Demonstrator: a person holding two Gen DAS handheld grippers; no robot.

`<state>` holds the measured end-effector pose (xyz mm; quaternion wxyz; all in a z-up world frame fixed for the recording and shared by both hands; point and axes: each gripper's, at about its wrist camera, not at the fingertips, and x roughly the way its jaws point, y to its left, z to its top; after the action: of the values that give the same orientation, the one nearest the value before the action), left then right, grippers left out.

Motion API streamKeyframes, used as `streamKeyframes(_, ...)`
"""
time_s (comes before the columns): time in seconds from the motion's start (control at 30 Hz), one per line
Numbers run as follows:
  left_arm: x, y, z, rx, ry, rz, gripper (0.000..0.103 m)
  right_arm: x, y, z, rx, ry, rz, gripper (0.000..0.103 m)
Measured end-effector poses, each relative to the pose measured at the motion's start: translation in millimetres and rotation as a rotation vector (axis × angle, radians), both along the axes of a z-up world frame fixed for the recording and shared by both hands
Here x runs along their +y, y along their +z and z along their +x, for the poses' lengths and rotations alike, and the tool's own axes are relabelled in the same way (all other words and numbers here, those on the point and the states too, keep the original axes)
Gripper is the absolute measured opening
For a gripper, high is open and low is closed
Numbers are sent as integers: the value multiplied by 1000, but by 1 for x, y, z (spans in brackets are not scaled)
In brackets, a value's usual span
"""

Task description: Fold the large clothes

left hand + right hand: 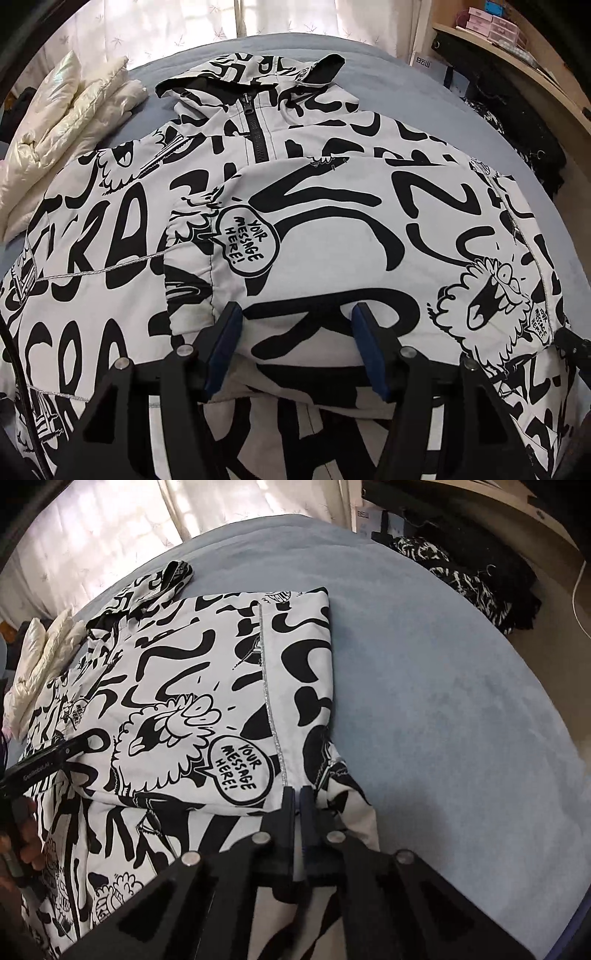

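Note:
A large white jacket with black graffiti print (pixel 332 206) lies spread on a blue bed, hood and zip at the far end. A sleeve is folded across its front. My left gripper (pixel 295 314) is open, its fingers straddling the folded sleeve's near edge. In the right wrist view the jacket (pixel 177 686) fills the left half. My right gripper (pixel 296 794) is shut on the jacket's folded edge by the silver seam. The left gripper's tip (pixel 85 744) shows at the left there.
A cream puffer jacket (pixel 66 122) lies folded at the bed's far left. The blue bedsheet (pixel 443 701) stretches to the right. Black and patterned clothes (pixel 472 579) are piled by a wooden shelf (pixel 517 55) at the far right. Curtains hang behind.

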<state>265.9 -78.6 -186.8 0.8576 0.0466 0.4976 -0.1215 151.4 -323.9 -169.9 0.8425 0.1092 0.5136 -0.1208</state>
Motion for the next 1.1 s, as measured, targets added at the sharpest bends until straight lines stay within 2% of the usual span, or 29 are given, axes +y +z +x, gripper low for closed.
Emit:
streamKeyframes(0.33,-4,11,-11,-21,-9,-15,60,-9,-7,-5,-21,-37,67,2)
streamKeyframes(0.47,-5,13,-15,-25,-11,-22,60,-5,-19,-4,26,-38,67,3)
streamKeyframes(0.77,-5,18,-29,-35,-18,-15,60,0,-24,-8,20,-44,26,3)
streamKeyframes(0.9,-3,30,-47,-43,-16,-10,60,10,-19,-9,42,-30,-1,4)
streamKeyframes(1.1,16,58,-90,-75,-6,8,60,45,-3,-27,46,18,42,5)
